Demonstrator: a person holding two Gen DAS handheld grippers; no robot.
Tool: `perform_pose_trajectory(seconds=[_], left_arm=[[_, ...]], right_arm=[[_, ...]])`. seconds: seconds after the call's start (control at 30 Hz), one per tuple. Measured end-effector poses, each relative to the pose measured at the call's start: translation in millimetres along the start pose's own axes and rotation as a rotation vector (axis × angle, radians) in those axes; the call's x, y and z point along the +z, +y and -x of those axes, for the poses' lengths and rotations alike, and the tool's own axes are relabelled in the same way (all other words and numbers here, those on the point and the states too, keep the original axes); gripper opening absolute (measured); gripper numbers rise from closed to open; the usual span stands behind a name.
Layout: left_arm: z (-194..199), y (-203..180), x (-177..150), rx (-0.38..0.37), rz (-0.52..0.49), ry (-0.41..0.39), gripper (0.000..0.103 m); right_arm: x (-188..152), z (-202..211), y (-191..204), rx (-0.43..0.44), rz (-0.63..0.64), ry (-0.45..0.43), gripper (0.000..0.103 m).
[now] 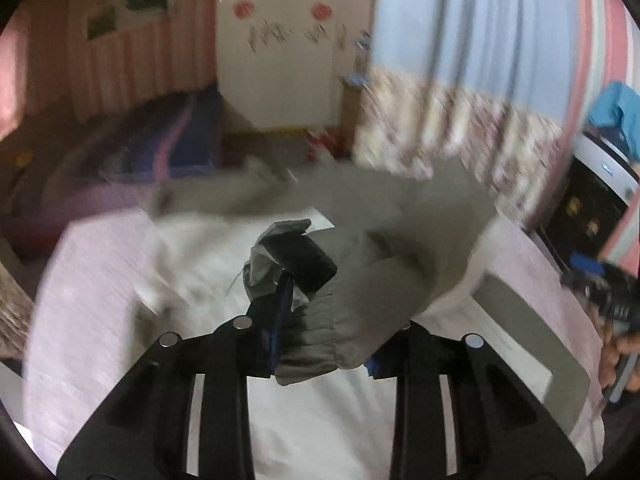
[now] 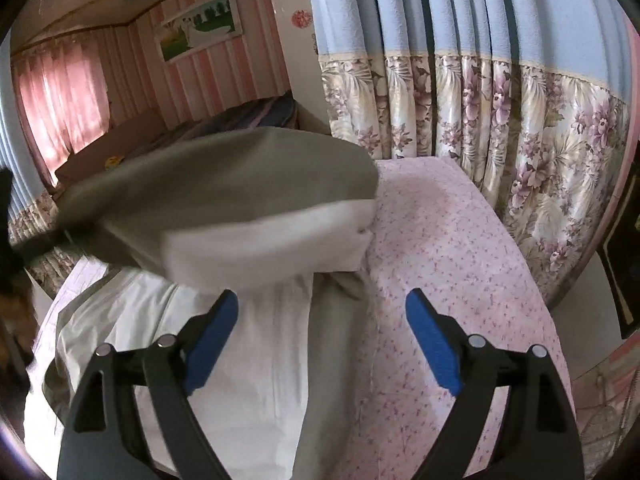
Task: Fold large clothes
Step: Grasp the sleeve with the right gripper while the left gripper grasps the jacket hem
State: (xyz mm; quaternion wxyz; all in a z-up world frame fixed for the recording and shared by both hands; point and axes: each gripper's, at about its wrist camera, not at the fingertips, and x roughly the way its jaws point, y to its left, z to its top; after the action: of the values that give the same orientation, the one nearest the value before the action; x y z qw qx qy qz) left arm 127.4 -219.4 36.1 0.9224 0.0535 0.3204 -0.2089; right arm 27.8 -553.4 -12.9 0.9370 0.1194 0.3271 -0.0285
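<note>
A large grey jacket with white lining [image 1: 404,216] lies spread on a bed with a pink flowered sheet [image 1: 80,304]. My left gripper [image 1: 316,320] is shut on a bunched grey ribbed edge of the jacket, and the cloth hides its right finger. A raised grey fold of the same jacket [image 2: 224,184] hangs blurred over the white lining [image 2: 256,360] in the right wrist view. Below that fold my right gripper [image 2: 324,344] stands open, blue pads [image 2: 212,340] wide apart and nothing between them. A hand holding this gripper [image 1: 612,300] shows at the right edge.
Blue and flowered curtains [image 2: 500,120] hang close behind the bed's far side. A white door [image 1: 276,60] and dark striped bedding [image 1: 160,152] lie beyond. A dark cabinet with a white appliance [image 1: 592,196] stands at the right. The pink sheet [image 2: 460,280] is bare right of the jacket.
</note>
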Motion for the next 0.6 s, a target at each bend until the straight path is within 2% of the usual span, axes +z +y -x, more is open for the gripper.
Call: perform_pose_trajectory(seconds=[0.07, 0.17, 0.3, 0.4, 0.5, 0.53, 0.6], left_arm=[[3, 27, 22, 0.067, 0.009, -0.021, 0.029], [-14, 75, 46, 0.12, 0.079, -0.001, 0.029], [-64, 130, 60, 0.188, 0.121, 0.097, 0.029], [-110, 158, 51, 0.242, 0.127, 0.183, 0.031], [-149, 182, 33, 0.262, 0.147, 0.239, 0.033], [-157, 188, 29, 0.263, 0.152, 0.244, 0.036], [-174, 196, 23, 0.262, 0.164, 0.245, 0.049]], right_arm=[[7, -5, 5, 0.002, 0.014, -0.003, 0.087], [20, -17, 15, -0.004, 0.048, 0.0, 0.087], [39, -42, 26, -0.041, 0.101, 0.02, 0.087], [56, -63, 25, -0.075, 0.094, 0.039, 0.088], [76, -91, 24, -0.106, 0.097, 0.059, 0.088], [81, -99, 24, -0.116, 0.101, 0.064, 0.088], [94, -123, 21, -0.133, 0.095, 0.08, 0.088]])
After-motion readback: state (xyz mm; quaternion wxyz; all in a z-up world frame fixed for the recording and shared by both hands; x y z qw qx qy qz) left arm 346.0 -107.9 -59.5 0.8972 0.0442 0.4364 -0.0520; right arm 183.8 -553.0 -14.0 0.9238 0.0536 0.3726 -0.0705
